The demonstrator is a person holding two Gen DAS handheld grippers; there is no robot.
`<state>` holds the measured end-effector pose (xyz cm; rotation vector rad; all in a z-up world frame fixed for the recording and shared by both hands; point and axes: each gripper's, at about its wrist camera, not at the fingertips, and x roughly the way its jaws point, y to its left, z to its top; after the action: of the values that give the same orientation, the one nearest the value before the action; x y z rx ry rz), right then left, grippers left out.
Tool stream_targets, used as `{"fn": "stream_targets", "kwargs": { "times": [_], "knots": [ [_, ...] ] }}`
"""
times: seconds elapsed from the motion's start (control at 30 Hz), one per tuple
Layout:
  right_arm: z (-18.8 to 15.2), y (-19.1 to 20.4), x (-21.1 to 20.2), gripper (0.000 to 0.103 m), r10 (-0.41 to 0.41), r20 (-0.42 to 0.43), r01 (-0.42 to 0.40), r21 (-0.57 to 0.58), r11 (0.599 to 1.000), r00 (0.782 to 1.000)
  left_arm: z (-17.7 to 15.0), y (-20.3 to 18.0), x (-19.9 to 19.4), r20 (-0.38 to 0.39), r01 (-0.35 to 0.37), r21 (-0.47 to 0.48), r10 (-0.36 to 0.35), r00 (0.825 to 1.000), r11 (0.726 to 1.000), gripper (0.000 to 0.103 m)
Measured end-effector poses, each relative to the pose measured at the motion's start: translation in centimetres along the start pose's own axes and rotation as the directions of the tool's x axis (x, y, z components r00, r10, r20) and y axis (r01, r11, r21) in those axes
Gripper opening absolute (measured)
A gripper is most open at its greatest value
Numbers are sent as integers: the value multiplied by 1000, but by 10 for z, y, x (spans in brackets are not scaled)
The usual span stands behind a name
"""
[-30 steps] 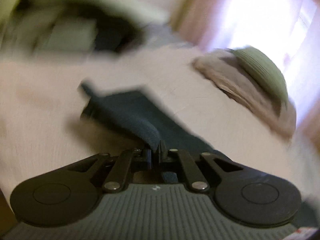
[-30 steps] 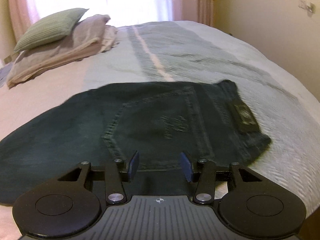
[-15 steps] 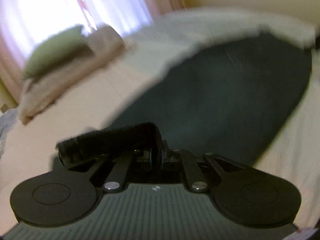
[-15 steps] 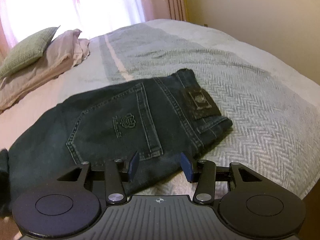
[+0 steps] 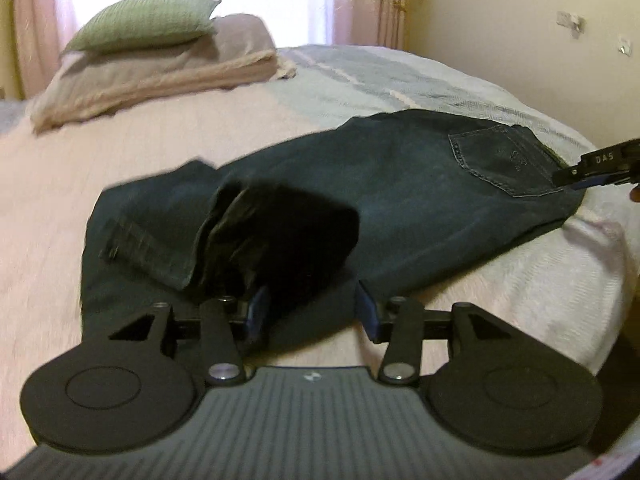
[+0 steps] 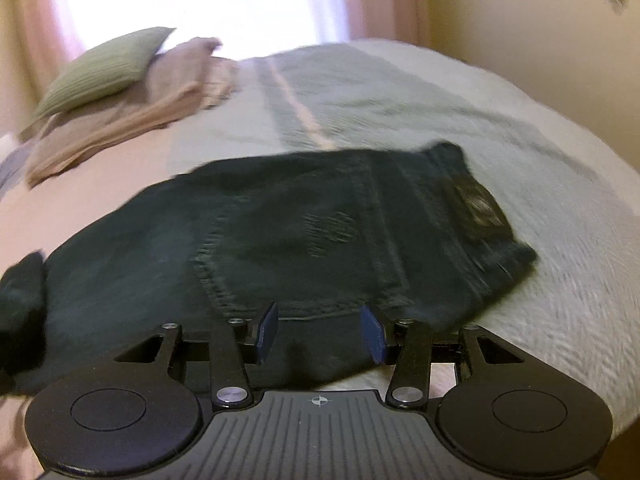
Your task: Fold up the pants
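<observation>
Dark blue jeans point(image 5: 400, 184) lie flat on the bed, waist to the right. Their leg end point(image 5: 256, 232) is turned back over the leg and sits bunched just ahead of my left gripper point(image 5: 312, 312), which is open, with fabric lying loose between the fingers. My right gripper point(image 6: 320, 330) is open too, low over the jeans' point(image 6: 304, 236) near edge below the back pocket point(image 6: 280, 248). The waistband patch point(image 6: 476, 204) is at the right. The right gripper's tip point(image 5: 596, 164) shows by the waist in the left wrist view.
The bedspread point(image 5: 540, 288) is pink on the left and grey-green on the right. A green cushion point(image 5: 144, 20) rests on beige pillows point(image 5: 160, 72) at the head, under a curtained window. A cream wall point(image 5: 500, 20) runs along the right side.
My left gripper, shut on the leg hem before, swung it over toward the waist and has opened, leaving the hem lying on the leg. The right gripper stayed open and shifted slightly over the seat.
</observation>
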<state>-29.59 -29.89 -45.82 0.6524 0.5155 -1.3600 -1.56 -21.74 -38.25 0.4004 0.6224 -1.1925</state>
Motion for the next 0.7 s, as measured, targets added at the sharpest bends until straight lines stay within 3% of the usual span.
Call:
{"fn": "stream_targets", "kwargs": {
  "times": [0.13,0.2,0.3,0.37,0.43,0.57,0.7],
  "knots": [
    [-7,37,-11,43,101,57,-89,-188,978,993,-8,32,-24,-10,-65,-82,64,998,995,43],
    [-12,59,-16,43,163,66,-139,-278,951,984,-13,56,-39,-34,-136,-133,132,991,982,43],
    [-26,107,-25,43,287,63,-228,-457,860,956,-21,90,-59,-79,-253,-186,243,967,949,43],
    [-37,137,-31,43,357,51,-262,-585,767,933,-28,114,-72,-92,-307,-237,293,952,922,43],
    [-52,170,-34,43,407,37,-256,-725,639,912,-37,138,-83,-108,-336,-310,318,942,889,43],
    [-79,219,-30,43,454,41,-154,-911,383,890,-56,177,-99,-162,-385,-417,349,923,824,43],
    [-103,253,-15,44,469,27,-32,-992,119,883,-72,200,-114,-161,-383,-491,350,923,782,43]
  ]
}}
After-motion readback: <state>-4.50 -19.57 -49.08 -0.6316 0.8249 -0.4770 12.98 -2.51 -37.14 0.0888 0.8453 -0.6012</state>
